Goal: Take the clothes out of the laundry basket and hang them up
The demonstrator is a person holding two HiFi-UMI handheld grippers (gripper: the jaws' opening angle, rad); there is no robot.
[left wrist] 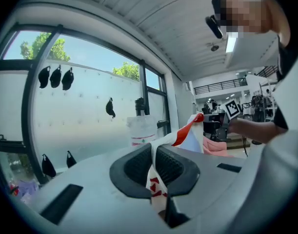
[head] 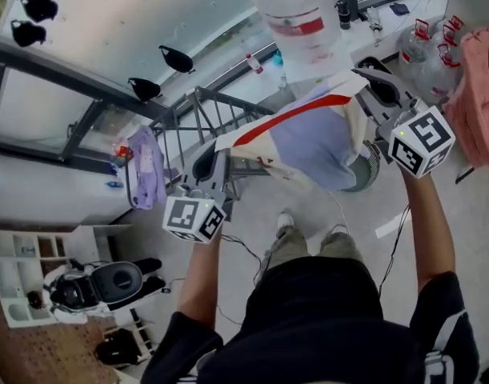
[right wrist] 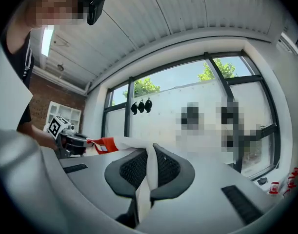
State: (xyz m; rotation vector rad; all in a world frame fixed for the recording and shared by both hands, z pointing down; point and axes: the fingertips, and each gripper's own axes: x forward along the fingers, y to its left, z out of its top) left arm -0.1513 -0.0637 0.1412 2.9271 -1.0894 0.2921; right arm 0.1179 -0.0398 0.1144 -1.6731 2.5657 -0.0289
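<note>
The garment (head: 308, 134), a pale piece with a red band and a lilac panel, is lifted clear of the floor and stretched wide in front of the person. One edge is in each hand, which I judge is meant to open it out flat before it goes over a rail. The left tongs (head: 208, 162) are clamped tight on a pale fold printed with small red marks, seen pinched between the pads in the left gripper view (left wrist: 156, 167). The right tongs (head: 380, 90) are likewise closed hard on a white edge of the same garment (right wrist: 149, 167), and the cloth runs taut from one pair to the other. There is no bench here. The work goes on over a light grey floor (head: 468, 206), beside a tall window (head: 148, 14) with dark frames and frosted lower panes. A metal drying rack (head: 216, 102) stands just beyond and below the garment, with a purple piece (head: 146, 166) already hanging at its left end. Pink cloth (head: 478, 94) hangs at the far right. A round ribbed container (head: 370, 162) shows under the garment's right side. It may be the laundry basket, but it is mostly hidden. Small black pieces (head: 176, 57) are stuck to the glass.
</note>
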